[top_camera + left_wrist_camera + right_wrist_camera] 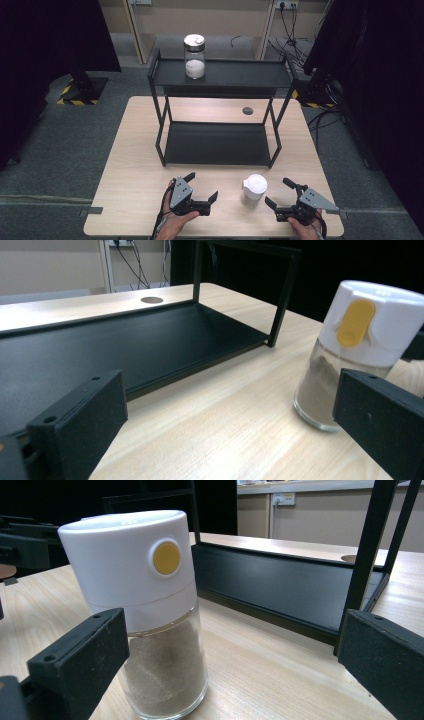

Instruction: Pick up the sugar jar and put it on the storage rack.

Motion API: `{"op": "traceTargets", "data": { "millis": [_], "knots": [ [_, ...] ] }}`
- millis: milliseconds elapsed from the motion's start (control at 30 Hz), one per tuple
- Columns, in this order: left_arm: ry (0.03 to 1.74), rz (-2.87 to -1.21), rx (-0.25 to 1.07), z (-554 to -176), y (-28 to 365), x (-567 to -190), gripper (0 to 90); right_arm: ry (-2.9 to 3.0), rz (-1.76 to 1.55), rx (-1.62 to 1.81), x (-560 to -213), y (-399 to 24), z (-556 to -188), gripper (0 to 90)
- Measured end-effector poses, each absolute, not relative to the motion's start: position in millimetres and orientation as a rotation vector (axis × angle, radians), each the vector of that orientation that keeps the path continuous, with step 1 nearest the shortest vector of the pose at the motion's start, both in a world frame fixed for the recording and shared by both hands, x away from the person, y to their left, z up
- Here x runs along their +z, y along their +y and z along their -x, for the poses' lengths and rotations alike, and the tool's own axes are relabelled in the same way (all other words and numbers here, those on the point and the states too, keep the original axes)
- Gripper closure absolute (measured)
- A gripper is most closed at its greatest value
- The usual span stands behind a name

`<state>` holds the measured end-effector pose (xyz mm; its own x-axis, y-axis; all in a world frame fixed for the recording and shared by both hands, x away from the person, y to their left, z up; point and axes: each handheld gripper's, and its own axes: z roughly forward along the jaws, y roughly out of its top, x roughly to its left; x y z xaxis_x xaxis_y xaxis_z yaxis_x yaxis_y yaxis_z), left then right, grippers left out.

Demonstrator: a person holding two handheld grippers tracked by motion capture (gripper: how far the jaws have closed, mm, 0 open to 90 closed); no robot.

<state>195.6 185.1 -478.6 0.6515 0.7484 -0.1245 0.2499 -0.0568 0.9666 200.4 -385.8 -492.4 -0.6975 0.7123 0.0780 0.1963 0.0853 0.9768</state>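
A glass shaker (254, 188) with a white cap and a yellow button stands upright on the wooden table (135, 165) near the front edge; it holds brownish powder (167, 672). My left gripper (203, 186) is open to the left of the shaker (350, 350), with nothing between its jaws. My right gripper (280, 192) is open just right of the shaker, which stands close by its left jaw in the right gripper view. A glass jar (194, 56) with a metal lid and white contents stands on the top shelf of the black rack (220, 75).
The black two-tier metal rack (150, 340) stands at the table's middle and back, its lower shelf (215, 142) bare. A round cable hole (247, 110) sits in the table behind it. Cables and dark equipment lie on the floor to the right.
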Motion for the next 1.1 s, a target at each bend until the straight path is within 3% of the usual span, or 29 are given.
{"op": "traceTargets", "data": {
  "millis": [1100],
  "knots": [
    [0.834, -1.622, 0.502, -188, 189, -493, 0.2, 1.951, -0.893, 1.653, -493, -387, -200, 0.5]
  ]
}}
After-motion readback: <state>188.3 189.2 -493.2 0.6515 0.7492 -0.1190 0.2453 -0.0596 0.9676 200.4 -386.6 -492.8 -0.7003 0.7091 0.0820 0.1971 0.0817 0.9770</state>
